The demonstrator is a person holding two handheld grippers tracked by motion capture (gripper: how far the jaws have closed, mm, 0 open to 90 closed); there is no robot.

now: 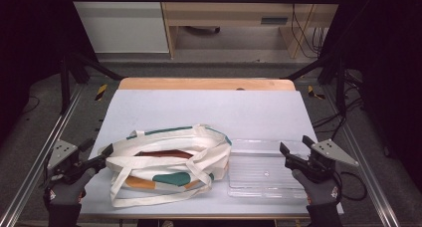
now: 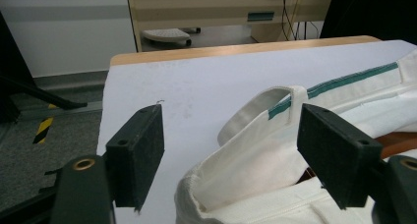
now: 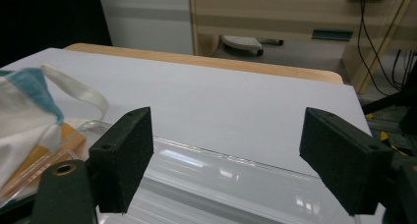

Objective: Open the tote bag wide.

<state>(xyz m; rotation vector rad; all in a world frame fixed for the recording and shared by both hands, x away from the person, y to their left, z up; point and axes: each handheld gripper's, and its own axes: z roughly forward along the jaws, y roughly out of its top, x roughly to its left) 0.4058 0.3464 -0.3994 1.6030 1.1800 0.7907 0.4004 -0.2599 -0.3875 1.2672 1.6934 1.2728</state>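
A cloth bag [image 1: 166, 165] lies on the bench [image 1: 209, 105], a bit toward 7 o'clock from the middle. It is cream with green and orange patches, and its mouth gapes open (something brown shows inside). Its long straps [image 1: 149, 199] trail toward 6 o'clock.

The left claw [image 1: 99, 158] sits at 9 o'clock of the bag, right by its rim. Its jaws are wide apart and hold nothing. In the left gripper view the bag's rim [image 2: 246, 155] rises between the two black jaws, closer to the one on that view's right, but I cannot tell if it touches either jaw.

A clear tray [image 1: 263, 170] lies flat just at 3 o'clock of the bag, and the bag's edge touches it. The right claw [image 1: 294, 150] hangs over the tray's 3 o'clock end. Its jaws are spread wide too, with nothing in them. In the right gripper view the shiny tray [image 3: 221, 180] lies below the jaws, and a corner of the bag [image 3: 24, 106] peeks in at 9 o'clock.
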